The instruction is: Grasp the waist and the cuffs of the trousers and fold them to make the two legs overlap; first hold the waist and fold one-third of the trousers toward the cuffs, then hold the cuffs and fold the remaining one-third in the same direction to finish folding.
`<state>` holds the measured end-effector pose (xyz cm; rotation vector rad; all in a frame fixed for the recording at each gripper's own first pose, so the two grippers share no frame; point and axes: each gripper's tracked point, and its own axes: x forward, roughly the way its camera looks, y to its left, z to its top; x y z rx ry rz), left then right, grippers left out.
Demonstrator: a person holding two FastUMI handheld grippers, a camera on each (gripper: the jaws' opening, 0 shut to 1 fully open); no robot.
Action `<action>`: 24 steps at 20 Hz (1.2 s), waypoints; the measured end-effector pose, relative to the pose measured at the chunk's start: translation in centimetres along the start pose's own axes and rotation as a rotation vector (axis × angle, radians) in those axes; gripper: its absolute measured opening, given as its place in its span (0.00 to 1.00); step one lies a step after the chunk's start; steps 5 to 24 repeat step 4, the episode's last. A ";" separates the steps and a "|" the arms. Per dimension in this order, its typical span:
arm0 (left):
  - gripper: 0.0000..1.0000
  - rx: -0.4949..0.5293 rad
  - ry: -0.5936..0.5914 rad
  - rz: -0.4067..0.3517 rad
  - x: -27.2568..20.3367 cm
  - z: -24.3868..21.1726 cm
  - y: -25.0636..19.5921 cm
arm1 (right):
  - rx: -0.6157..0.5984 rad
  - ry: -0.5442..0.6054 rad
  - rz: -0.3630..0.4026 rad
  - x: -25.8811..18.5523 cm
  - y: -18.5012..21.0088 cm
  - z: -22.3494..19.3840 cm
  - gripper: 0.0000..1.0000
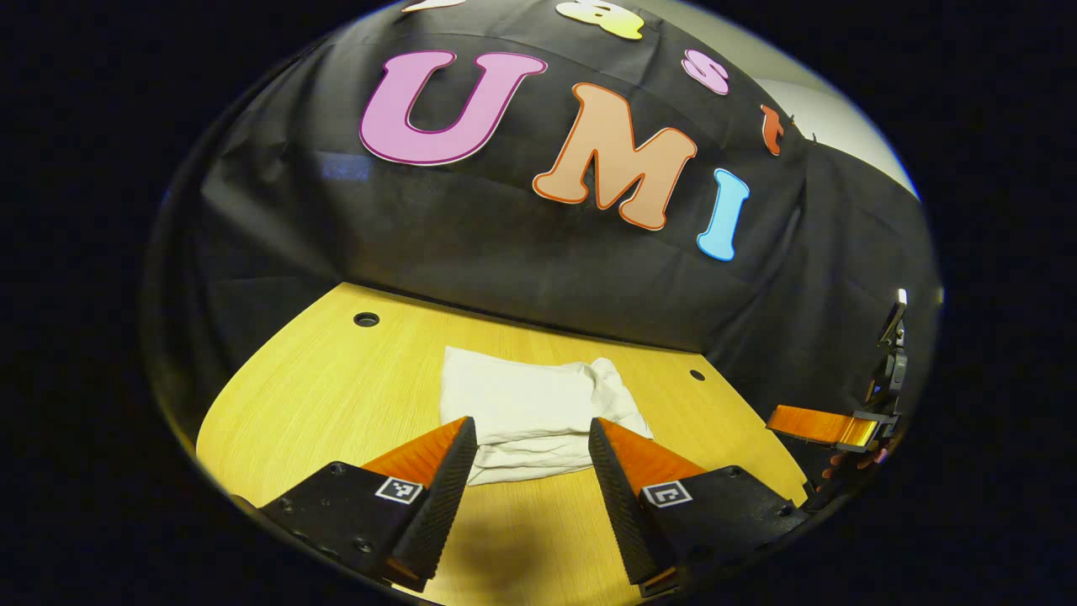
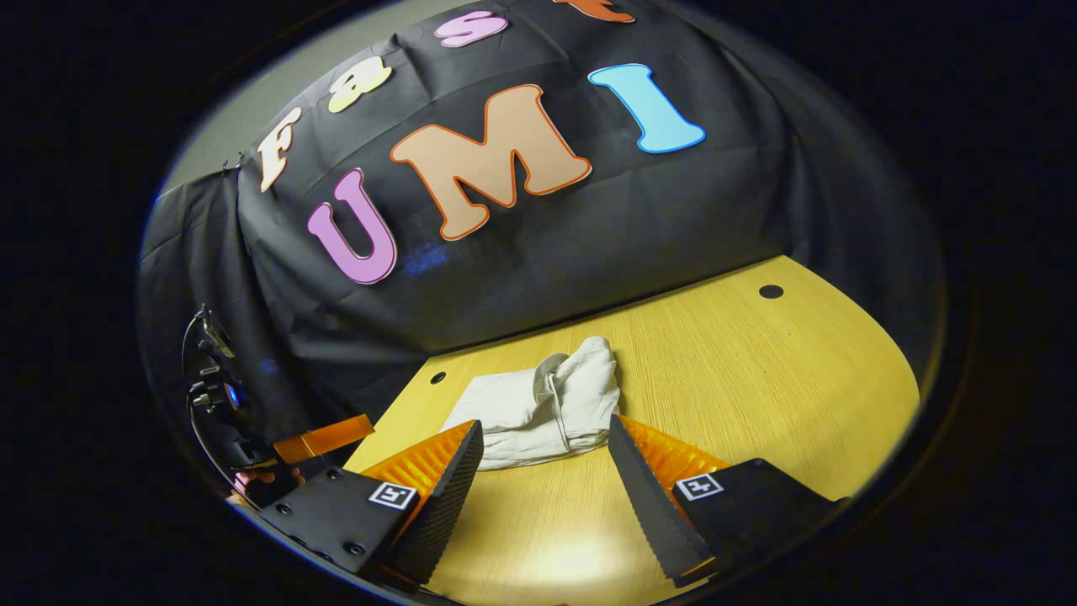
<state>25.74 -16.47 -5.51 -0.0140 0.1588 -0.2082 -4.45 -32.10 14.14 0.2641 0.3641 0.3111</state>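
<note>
Trousers (image 1: pixel 526 408) lay folded up in a small white bundle on the yellow wooden bench (image 1: pixel 336 396), close to the black cloth wall (image 1: pixel 471 244) at the back.

In the left gripper view, my left tongs (image 1: pixel 532 471) were spread wide and held nothing. The bundle sat just past the tips, in line with the gap between my two fingers (image 1: pixel 442 497). The near edge of the bundle showed right between the tips, but I could not tell if the fingers touched the cloth. The bundle looked flat and smooth on its left part and crumpled on its right part. Far off at the right edge of this view I saw my other tongs, with a bit of a hand under them.

In the right gripper view, my right tongs (image 2: pixel 545 467) were spread wide too and gripped nothing. The trousers (image 2: pixel 538 408) lay just past these tips as well, a bit more toward the left finger (image 2: pixel 437 497). From here the rumpled end of the bundle pointed up toward the wall, and I could see layers stacked at the near edge.

Round holes (image 1: pixel 366 319) sat in the bench near the wall, one on each side of the bundle. Bare bench lay under both tongs.
</note>
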 end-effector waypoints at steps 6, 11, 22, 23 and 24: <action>0.79 0.010 -0.009 -0.014 -0.8 -0.2 -1.2 | -0.023 -0.007 0.035 -0.9 0.9 -0.2 0.96; 0.79 0.010 -0.009 -0.014 -0.8 -0.2 -1.2 | -0.023 -0.007 0.035 -0.9 0.9 -0.2 0.96; 0.79 0.010 -0.009 -0.014 -0.8 -0.2 -1.2 | -0.023 -0.007 0.035 -0.9 0.9 -0.2 0.96; 0.79 0.010 -0.009 -0.014 -0.8 -0.2 -1.2 | -0.023 -0.007 0.035 -0.9 0.9 -0.2 0.96; 0.79 0.010 -0.009 -0.014 -0.8 -0.2 -1.2 | -0.023 -0.007 0.035 -0.9 0.9 -0.2 0.96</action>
